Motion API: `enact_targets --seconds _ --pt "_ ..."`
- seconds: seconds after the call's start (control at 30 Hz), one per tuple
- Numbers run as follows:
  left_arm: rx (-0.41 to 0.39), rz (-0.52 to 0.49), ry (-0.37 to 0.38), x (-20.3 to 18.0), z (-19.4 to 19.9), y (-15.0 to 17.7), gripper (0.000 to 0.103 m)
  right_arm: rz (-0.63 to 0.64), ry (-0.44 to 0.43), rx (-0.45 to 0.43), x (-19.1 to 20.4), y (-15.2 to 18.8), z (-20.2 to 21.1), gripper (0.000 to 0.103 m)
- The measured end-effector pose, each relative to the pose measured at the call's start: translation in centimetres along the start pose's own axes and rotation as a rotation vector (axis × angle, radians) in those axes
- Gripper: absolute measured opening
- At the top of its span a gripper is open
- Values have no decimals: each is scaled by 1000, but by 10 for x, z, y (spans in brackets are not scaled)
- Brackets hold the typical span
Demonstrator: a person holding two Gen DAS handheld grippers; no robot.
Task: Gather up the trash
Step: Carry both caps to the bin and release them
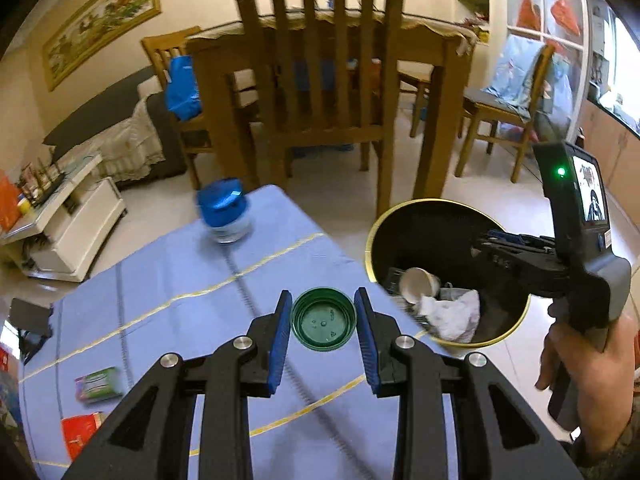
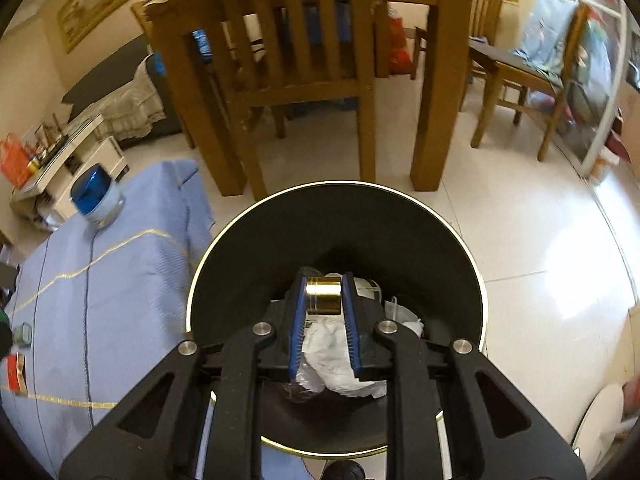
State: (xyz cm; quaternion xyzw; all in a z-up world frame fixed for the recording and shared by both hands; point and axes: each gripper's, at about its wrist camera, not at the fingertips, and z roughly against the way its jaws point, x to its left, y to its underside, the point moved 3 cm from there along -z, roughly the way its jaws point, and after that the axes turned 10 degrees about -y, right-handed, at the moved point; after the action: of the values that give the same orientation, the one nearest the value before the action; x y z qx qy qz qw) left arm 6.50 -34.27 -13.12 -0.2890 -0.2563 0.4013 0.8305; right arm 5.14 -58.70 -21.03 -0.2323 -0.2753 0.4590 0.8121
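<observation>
A round green cap [image 1: 323, 320] sits hollow side up between the blue pads of my left gripper [image 1: 323, 300], which is shut on it above the blue tablecloth [image 1: 160, 280]. To the right stands a black bin with a gold rim [image 1: 372, 240]. My right gripper [image 2: 323, 294] hangs over the bin's mouth [image 2: 192, 300], shut on a short gold cylinder [image 2: 323, 296] at its fingertips. In the left wrist view the right gripper [image 1: 486, 240] reaches over the bin, with a hand [image 1: 580, 360] on its handle. A white paper cup [image 1: 418, 284] and crumpled white wrapping [image 2: 340, 356] lie in the bin.
A jar with a blue lid [image 1: 224, 210] stands at the table's far edge. A green packet [image 1: 100, 388] and a red packet [image 1: 80, 432] lie at the near left. Wooden chairs [image 1: 320, 60] and a dining table stand behind on the tiled floor.
</observation>
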Motion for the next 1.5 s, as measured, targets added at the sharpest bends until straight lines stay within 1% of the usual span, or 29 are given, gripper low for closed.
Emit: enact_targets --seconds 0.03,0.1,0.17,0.23,0.37,0.43,0.47,0.5,0.53,0.6,0.67,0.73,0.83,0.9,0.97,1.03,1.1,1.27,1.4,1.5 --pt "5 -5 6 -5 -2 -2 30 -2 15 2 -3 0 -1 36" --pt "6 -25 22 -20 -8 -6 30 -10 19 5 -5 -1 -3 43" --pt "0 -38 26 -30 -11 -10 30 -10 24 2 -6 -2 -3 45" --pt "5 -47 32 -40 -16 -13 30 -16 27 -13 -7 -2 1 55" --pt "18 -65 42 -57 -28 -17 30 -36 25 -47 -12 -4 11 65" --pt "27 -72 50 -64 -34 -20 30 -57 22 -65 -17 -4 17 80" --pt "30 -74 51 -66 -36 -22 30 -75 27 -76 -23 -5 20 83" --pt "34 -77 50 -70 -39 -23 30 -91 31 -83 -28 -5 22 89" --pt "36 -79 51 -73 -41 -24 30 -129 13 -92 -36 -5 24 96" --pt "42 -86 50 -79 -47 -27 30 -213 -27 -104 -52 -3 26 97" --pt "49 -92 47 -85 -53 -29 30 -317 -74 -136 -72 -2 32 97" --pt "53 -101 45 -92 -58 -32 30 -392 -86 -176 -88 -1 40 97" --pt "58 -107 48 -102 -66 -37 30 -498 -95 -263 -111 2 58 97" --pt "61 -106 55 -107 -68 -38 30 -530 -100 -290 -119 3 64 97" --pt "59 -105 54 -108 -69 -39 35 -541 -98 -311 -124 4 69 97" --pt "45 -108 50 -109 -67 -38 44 -547 -99 -326 -127 3 73 97" --pt "33 -112 42 -108 -65 -36 46 -548 -100 -323 -128 3 73 97" --pt "24 -102 50 -102 -60 -39 49 -534 -102 -309 -120 1 68 97" --pt "7 -92 39 -93 -52 -38 53 -502 -78 -311 -113 -1 68 97" --pt "-2 -74 32 -81 -46 -36 56 -490 -67 -294 -108 -1 64 97"
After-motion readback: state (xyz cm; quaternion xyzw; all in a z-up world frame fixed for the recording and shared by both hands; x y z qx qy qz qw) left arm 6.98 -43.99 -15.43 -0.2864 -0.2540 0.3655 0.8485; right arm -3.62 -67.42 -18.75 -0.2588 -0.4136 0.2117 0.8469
